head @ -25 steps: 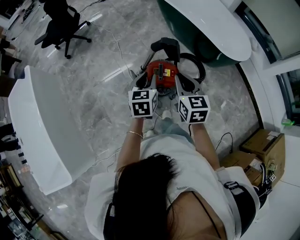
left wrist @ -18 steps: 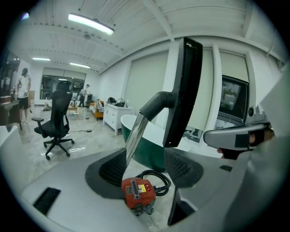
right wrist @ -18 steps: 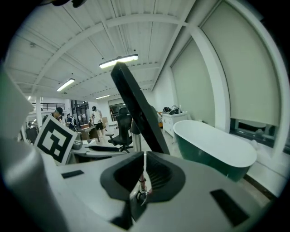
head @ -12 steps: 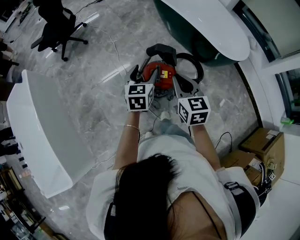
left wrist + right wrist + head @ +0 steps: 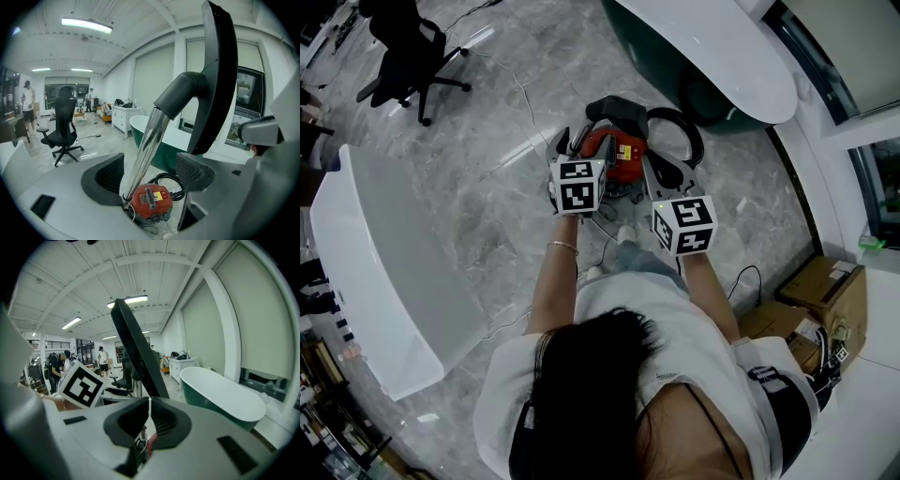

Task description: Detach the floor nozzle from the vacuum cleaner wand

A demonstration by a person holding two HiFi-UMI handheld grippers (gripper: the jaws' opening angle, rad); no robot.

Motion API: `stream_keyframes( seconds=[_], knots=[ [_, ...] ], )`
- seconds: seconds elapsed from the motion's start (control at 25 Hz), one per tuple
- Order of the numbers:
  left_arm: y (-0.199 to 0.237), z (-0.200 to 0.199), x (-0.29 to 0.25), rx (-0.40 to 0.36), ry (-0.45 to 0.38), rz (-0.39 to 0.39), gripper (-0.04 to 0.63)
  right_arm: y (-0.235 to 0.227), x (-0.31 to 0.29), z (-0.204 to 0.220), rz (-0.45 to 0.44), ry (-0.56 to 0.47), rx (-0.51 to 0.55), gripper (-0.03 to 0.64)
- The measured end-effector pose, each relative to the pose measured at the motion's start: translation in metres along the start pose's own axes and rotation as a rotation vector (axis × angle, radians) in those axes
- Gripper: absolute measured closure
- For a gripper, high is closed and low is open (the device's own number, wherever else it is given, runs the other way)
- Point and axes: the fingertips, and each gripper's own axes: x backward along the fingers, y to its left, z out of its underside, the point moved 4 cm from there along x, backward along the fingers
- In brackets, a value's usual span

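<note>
A black floor nozzle (image 5: 218, 79) sits on a black elbow atop a chrome wand (image 5: 145, 145), which leans up from a red canister (image 5: 151, 201). My left gripper (image 5: 150, 171) straddles the wand low down. Its jaws are opening and neither pad touches the tube. In the head view the left gripper (image 5: 572, 142) is over the canister (image 5: 623, 155), just below the nozzle (image 5: 617, 103). My right gripper (image 5: 150, 411) is shut, and the nozzle's thin plate (image 5: 133, 348) runs down into its closed tips. The right gripper (image 5: 652, 164) stays beside the left one.
A black hose (image 5: 680, 127) loops behind the canister. A green and white bathtub (image 5: 712, 56) stands beyond it. An office chair (image 5: 403, 52) is far left, a white counter (image 5: 366, 253) to the left, cardboard boxes (image 5: 830, 291) at right. People stand in the background.
My left gripper slid forward toward the canister and its jaws spread off the wand. The right gripper held its place.
</note>
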Motion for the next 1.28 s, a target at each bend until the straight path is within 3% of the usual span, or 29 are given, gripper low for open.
stream_keyframes(
  seconds=[0.2,0.48,1.08,1.28],
  knots=[
    [0.008,-0.001,-0.010,-0.059,-0.020,-0.056,0.268,-0.001,-0.003,-0.003,-0.012,-0.002,0.003,0.600],
    [0.010,0.003,-0.027,-0.089,0.013,-0.054,0.268,-0.008,-0.004,-0.003,-0.003,0.001,-0.003,0.600],
    [0.011,0.000,-0.044,-0.131,0.003,-0.057,0.272,-0.024,-0.006,-0.009,0.020,0.008,-0.001,0.600],
    [0.013,-0.003,-0.046,-0.166,-0.005,-0.058,0.334,-0.022,-0.005,-0.013,0.004,-0.008,-0.010,0.600]
  ],
)
